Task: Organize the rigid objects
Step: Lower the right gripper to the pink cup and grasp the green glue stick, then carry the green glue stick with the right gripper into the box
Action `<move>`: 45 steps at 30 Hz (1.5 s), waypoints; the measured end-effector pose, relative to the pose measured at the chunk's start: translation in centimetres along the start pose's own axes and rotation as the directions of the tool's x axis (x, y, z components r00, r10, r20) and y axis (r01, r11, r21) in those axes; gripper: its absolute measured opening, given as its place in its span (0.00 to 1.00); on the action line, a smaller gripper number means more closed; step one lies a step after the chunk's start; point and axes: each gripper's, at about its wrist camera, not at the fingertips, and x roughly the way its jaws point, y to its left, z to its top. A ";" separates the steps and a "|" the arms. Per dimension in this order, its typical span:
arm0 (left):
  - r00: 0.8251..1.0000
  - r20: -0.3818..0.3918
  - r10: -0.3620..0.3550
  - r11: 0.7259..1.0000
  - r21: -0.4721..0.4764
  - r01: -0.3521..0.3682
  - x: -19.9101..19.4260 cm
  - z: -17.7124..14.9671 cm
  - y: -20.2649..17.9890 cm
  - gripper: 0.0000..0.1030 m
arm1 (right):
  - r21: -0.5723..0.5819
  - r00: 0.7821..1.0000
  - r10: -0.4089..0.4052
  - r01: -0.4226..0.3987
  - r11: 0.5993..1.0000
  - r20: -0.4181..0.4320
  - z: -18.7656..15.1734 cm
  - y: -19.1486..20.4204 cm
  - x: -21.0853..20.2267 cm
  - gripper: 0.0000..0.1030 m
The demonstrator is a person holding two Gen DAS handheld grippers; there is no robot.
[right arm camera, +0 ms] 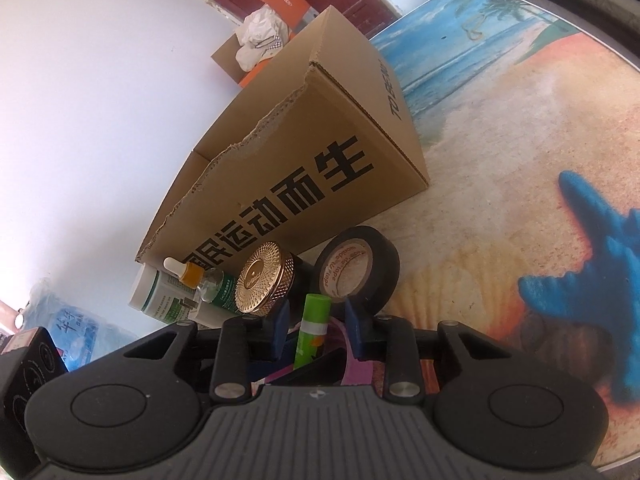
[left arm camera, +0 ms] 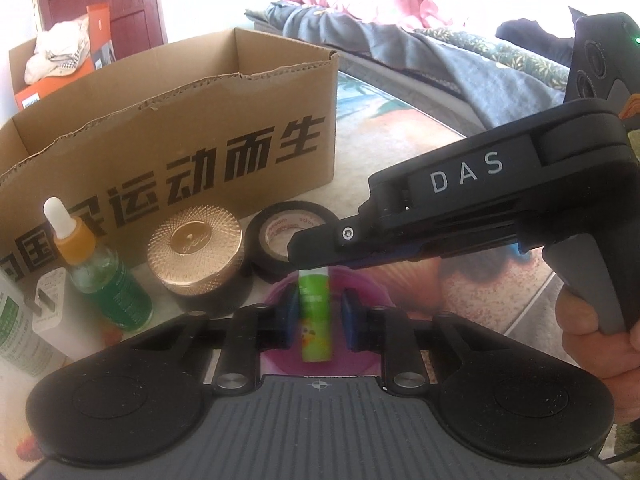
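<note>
Item: slim green plastic tube (left arm camera: 315, 336), upright inside a purple ring (left arm camera: 276, 296) on the beach-print table mat (right arm camera: 500, 160).

Left gripper (left arm camera: 316, 312): blue pads clamped on the tube's sides.

Right gripper (right arm camera: 316, 328): jaws parted, one on each side of the tube's top, with gaps showing at both pads.

Adjacent stock, in a row before the torn brown cardboard box (left arm camera: 200, 128):
- black tape roll (left arm camera: 280, 236)
- gold-lidded round jar (left arm camera: 196, 248)
- green glass dropper bottle (left arm camera: 104, 276)
- white plug adaptor (left arm camera: 48, 300)
- white green-labelled bottle (right arm camera: 160, 296)
</note>
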 end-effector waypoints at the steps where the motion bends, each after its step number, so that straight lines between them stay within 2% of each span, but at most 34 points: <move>1: 1.000 0.004 0.004 1.000 0.005 -0.004 0.0 0.0 -0.1 0.15 | 0.000 1.000 -0.001 0.001 1.000 0.002 0.0 0.0 0.0 0.29; 7: 0.999 0.038 0.005 0.999 0.037 -0.006 -0.5 -0.2 -0.8 0.14 | -0.026 1.000 -0.006 0.007 1.000 0.018 -0.2 0.6 -0.5 0.26; 13: 0.997 0.073 0.010 1.000 0.024 -0.012 -1.6 -0.1 -0.7 0.14 | -0.055 0.999 0.007 -0.005 0.998 0.036 -0.3 1.7 -1.4 0.21; 22: 0.983 0.179 0.032 0.999 -0.006 -0.031 -5.6 1.6 0.2 0.14 | -0.184 0.994 0.047 -0.029 0.983 0.097 0.7 6.0 -3.4 0.21; 27: 0.967 0.248 0.060 0.998 -0.038 -0.052 -8.1 3.5 1.6 0.14 | -0.279 0.988 0.103 -0.067 0.958 0.116 2.6 9.4 -3.8 0.21; 33: 0.951 0.292 0.099 0.993 -0.085 -0.077 -10.2 7.0 4.5 0.14 | -0.370 0.979 0.184 -0.140 0.918 0.088 6.6 13.8 -2.8 0.21; 36: 0.955 0.276 0.108 0.990 -0.114 -0.079 -10.0 8.9 6.9 0.14 | -0.399 0.979 0.197 -0.158 0.903 0.059 8.8 15.6 -1.3 0.21; 39: 0.968 0.227 0.111 0.985 -0.158 -0.076 -9.1 10.2 9.2 0.14 | -0.398 0.982 0.191 -0.174 0.901 0.002 11.0 17.0 1.3 0.21; 42: 0.981 0.145 0.127 0.976 -0.197 -0.097 -7.0 11.5 11.7 0.14 | -0.354 0.982 0.176 -0.191 0.916 -0.076 13.1 17.5 5.0 0.21; 45: 0.989 0.062 0.135 0.966 -0.229 -0.118 -5.0 12.1 14.1 0.14 | -0.278 0.972 0.159 -0.203 0.939 -0.171 14.9 17.0 9.3 0.21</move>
